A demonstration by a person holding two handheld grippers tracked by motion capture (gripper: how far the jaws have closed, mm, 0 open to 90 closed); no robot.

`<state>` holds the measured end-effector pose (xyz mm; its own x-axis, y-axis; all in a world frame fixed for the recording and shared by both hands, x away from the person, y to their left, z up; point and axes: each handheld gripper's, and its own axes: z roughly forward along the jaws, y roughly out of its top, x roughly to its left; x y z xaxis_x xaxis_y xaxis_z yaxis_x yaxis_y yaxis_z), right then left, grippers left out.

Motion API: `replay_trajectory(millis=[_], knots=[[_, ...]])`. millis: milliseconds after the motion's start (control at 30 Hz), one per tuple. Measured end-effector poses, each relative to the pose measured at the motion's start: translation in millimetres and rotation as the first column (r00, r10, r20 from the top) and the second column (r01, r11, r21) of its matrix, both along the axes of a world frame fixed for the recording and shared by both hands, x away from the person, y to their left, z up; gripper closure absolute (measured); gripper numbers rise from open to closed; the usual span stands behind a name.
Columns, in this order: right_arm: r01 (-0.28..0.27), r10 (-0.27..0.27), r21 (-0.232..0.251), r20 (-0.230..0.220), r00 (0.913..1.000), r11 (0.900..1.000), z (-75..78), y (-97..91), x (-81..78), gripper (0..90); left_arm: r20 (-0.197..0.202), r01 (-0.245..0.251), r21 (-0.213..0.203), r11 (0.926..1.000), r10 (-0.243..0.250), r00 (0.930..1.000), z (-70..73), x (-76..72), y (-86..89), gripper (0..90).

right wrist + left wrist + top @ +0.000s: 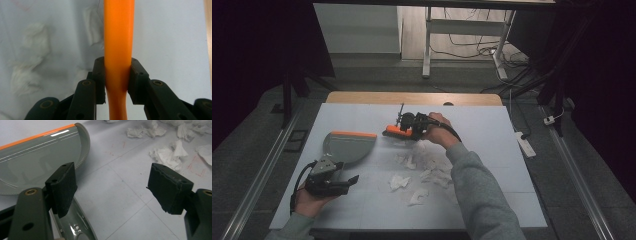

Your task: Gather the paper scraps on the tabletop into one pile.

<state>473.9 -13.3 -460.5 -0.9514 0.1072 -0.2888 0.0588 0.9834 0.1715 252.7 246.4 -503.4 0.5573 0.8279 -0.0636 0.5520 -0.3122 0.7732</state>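
A grey dustpan [348,145] with an orange front lip lies at the table's left. Its pan [37,157] is just beyond my left gripper's jaws, and its handle runs under the left jaw. My left gripper [348,182] [116,182] rests near the front left, open, with only bare table between its pads. My right gripper [412,124] [117,80] is shut on the orange handle [119,37] of a small brush [394,131], held low over the middle of the far half of the table. Several crumpled paper scraps [422,170] [167,155] [27,62] lie between brush and dustpan.
A white sheet [492,150] covers the table, and a wooden edge [412,97] shows at the far side. On the floor to the right lies a power strip [526,145]. Desk legs and cables stand beyond the table.
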Motion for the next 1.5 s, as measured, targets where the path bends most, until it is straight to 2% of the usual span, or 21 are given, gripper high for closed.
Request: replay_trajectory(millis=[100, 133, 267, 367, 467, 500, 533, 567, 633, 700, 767, 867, 933, 1000, 1067, 1167, 1300, 1367, 1467, 1500], knots=[[-0.039, 0.039, -0.024, -0.004, 0.9992, 0.9990, 0.2, 0.2, -15.7, 71.0, 0.003, 0.000, 0.001, 1.0000, 0.000, 1.0000, 0.6, -0.6, 0.3, 24.1], [-0.071, 0.071, -0.020, -0.005, 0.9975, 0.9973, 0.0, -1.1, -19.7, 71.0, 0.003, 0.000, 0.001, 1.0000, 0.000, 1.0000, 0.7, -0.7, 0.3, 24.1], [-0.123, 0.122, -0.011, -0.034, 0.9919, 0.9924, 3.6, -12.0, -38.4, 70.9, 0.003, 0.004, 0.003, 1.0000, -0.004, 1.0000, 0.5, -0.3, -0.4, 24.2], [-0.120, 0.121, 0.031, -0.038, 0.9919, 0.9923, 13.3, -24.3, -46.0, 70.9, -0.001, 0.005, 0.004, 1.0000, -0.005, 1.0000, -0.4, 0.4, -1.1, 24.1], [-0.067, 0.069, 0.127, -0.012, 0.9976, 0.9896, 29.5, -39.2, -49.1, 70.9, -0.002, 0.004, 0.002, 1.0000, -0.004, 1.0000, -0.3, 0.5, -0.6, 24.1], [-0.050, 0.051, 0.175, -0.004, 0.9987, 0.9833, 36.6, -45.6, -48.2, 70.8, -0.001, 0.003, 0.001, 1.0000, -0.003, 1.0000, -0.3, 0.4, -0.6, 24.2], [-0.048, 0.049, 0.202, 0.003, 0.9988, 0.9782, 40.6, -49.2, -47.1, 70.8, -0.001, 0.003, 0.000, 1.0000, -0.003, 1.0000, -0.2, 0.3, -0.5, 24.1], [-0.021, 0.024, 0.232, -0.009, 0.9997, 0.9726, 45.7, -53.6, -47.1, 70.9, -0.002, 0.003, 0.002, 1.0000, -0.003, 1.0000, -0.2, 0.5, -0.1, 24.2], [0.023, -0.015, 0.302, -0.027, 0.9995, 0.9531, 53.4, -60.5, -47.4, 70.9, -0.003, 0.001, -0.001, 1.0000, -0.001, 1.0000, -0.6, 1.0, 0.0, 24.1], [0.054, -0.040, 0.348, -0.049, 0.9980, 0.9359, 57.8, -61.7, -50.7, 70.8, -0.004, -0.001, 0.000, 1.0000, 0.001, 1.0000, -0.9, 1.3, 0.2, 24.1], [0.080, -0.061, 0.365, -0.063, 0.9962, 0.9277, 58.8, -57.2, -56.1, 70.8, -0.002, -0.005, 0.000, 1.0000, 0.005, 1.0000, -0.7, 1.2, 0.7, 24.1], [0.116, -0.083, 0.373, -0.102, 0.9913, 0.9206, 52.3, -44.4, -63.9, 70.8, 0.002, -0.010, 0.001, 0.9999, 0.010, 0.9999, -0.3, 0.7, 0.9, 24.1], [0.164, -0.127, 0.361, -0.124, 0.9841, 0.9178, 44.4, -32.6, -68.6, 70.8, 0.004, -0.012, 0.001, 0.9999, 0.012, 0.9999, -0.3, 0.2, 1.2, 24.1], [0.200, -0.148, 0.376, -0.161, 0.9757, 0.9047, 37.2, -25.0, -70.5, 70.8, 0.002, -0.014, -0.001, 0.9999, 0.014, 0.9999, -0.5, 0.4, 1.4, 24.1], [0.226, -0.151, 0.404, -0.211, 0.9658, 0.8865, 29.5, -18.6, -70.5, 70.8, 0.000, -0.015, -0.002, 0.9999, 0.015, 0.9999, -0.8, 0.6, 1.5, 24.1], [0.249, -0.145, 0.423, -0.261, 0.9542, 0.8714, 20.0, -11.9, -70.3, 70.8, 0.001, -0.012, -0.002, 0.9999, 0.012, 0.9999, -0.8, 0.4, 1.1, 24.1], [0.289, -0.177, 0.413, -0.289, 0.9410, 0.8638, 9.7, -6.1, -67.2, 70.8, -0.001, -0.009, -0.002, 1.0000, 0.009, 1.0000, -1.0, 0.6, 0.9, 24.1], [0.333, -0.211, 0.402, -0.318, 0.9244, 0.8531, 3.9, -5.2, -64.0, 70.8, -0.001, -0.008, -0.003, 1.0000, 0.008, 1.0000, -1.1, 0.6, 1.0, 24.1], [0.375, -0.256, 0.369, -0.333, 0.9075, 0.8504, -4.6, -7.4, -60.6, 70.8, 0.001, -0.009, -0.005, 0.9999, 0.009, 1.0000, -0.9, 0.1, 1.6, 24.1], [0.390, -0.271, 0.371, -0.334, 0.9026, 0.8427, -6.0, -10.3, -60.1, 70.8, 0.000, -0.008, -0.004, 1.0000, 0.008, 1.0000, -0.9, 0.0, 1.9, 24.1]])
